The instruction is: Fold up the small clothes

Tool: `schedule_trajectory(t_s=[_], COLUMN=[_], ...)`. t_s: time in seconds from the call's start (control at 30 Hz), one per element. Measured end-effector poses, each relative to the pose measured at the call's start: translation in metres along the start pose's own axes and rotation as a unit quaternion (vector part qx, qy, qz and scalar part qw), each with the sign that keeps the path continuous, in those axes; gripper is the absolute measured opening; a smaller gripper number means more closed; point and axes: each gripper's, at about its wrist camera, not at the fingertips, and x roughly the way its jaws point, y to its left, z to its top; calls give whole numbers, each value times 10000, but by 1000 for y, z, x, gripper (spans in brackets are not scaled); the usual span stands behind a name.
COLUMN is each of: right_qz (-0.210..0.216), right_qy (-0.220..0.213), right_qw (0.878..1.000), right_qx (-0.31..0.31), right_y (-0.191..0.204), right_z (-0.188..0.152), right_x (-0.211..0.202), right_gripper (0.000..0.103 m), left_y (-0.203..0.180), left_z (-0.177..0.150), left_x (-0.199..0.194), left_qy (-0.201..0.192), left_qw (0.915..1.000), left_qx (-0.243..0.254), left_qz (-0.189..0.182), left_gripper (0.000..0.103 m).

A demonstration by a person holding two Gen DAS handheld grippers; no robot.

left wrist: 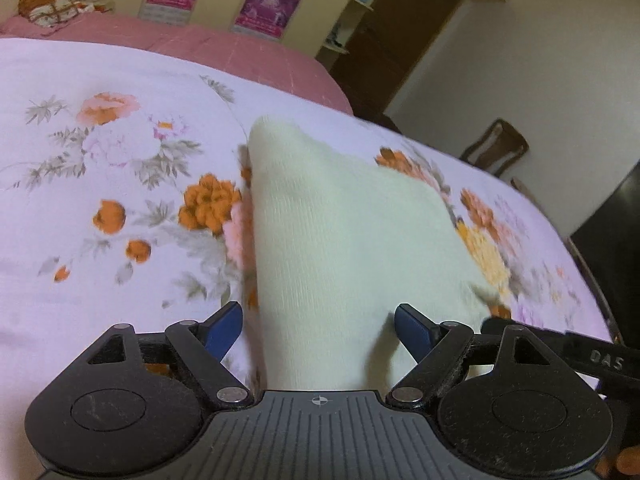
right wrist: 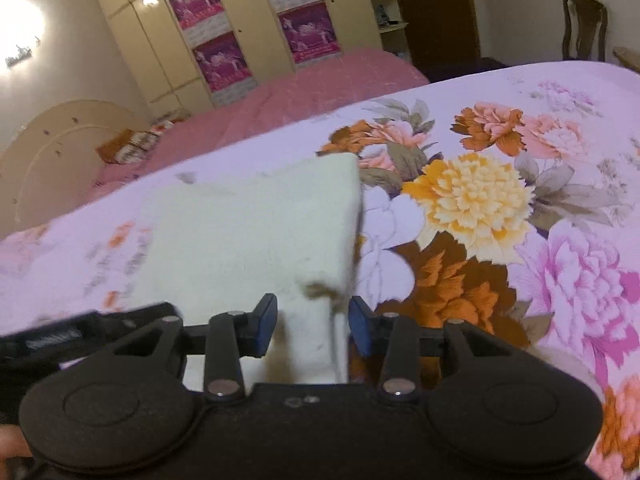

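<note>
We find the cream garment (left wrist: 344,232) flat on the floral bedspread (left wrist: 120,184), running straight ahead from both tools, its near edge lying between the wide-open left tool (left wrist: 319,322) and the half-open right tool (right wrist: 312,326), neither gripping

Blurred by motion: cream garment (left wrist: 340,232), its near end hidden under the left gripper (left wrist: 319,330) body. Same blur in the right wrist view, near edge lost behind the right gripper (right wrist: 313,326) (pad contact unclear). Posters (right wrist: 218,60) too small to read. Chair (right wrist: 584,26) partly hidden behind floral bedspread (right wrist: 520,240).
</note>
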Motion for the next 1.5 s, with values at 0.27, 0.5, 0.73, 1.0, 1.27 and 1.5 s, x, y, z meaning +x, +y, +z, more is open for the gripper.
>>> schedule_trajectory(t_s=[0.27,0.5,0.73,1.0,1.27,1.5], right_qz=[-79,-111,-134,-138,-65,92], right_qy=[491,232,534,480,220,165], right_qw=[9987,9993,9978,9985,9988,9981], right_qx=[117,259,356,232,426,594], right_y=[0,2,-8,-4,-11,-14], right_z=[-58,-61,-69,-62,-34,-7], right_x=[-29,-47,-49,-56,-51,-22], right_gripper=[35,15,8,14,46,63], left_y=[-6,-12,-15,-19,-22,-20], left_z=[-19,-22,-24,-19,-1,17], left_x=[-15,-19,-19,-19,-18,-8], left_qy=[34,70,171,245,163,117], left_qw=[9994,9990,9988,9991,9994,9995], left_qx=[328,442,456,327,240,225], left_qz=[34,92,50,101,189,196], left_gripper=[82,88,90,93,93,93])
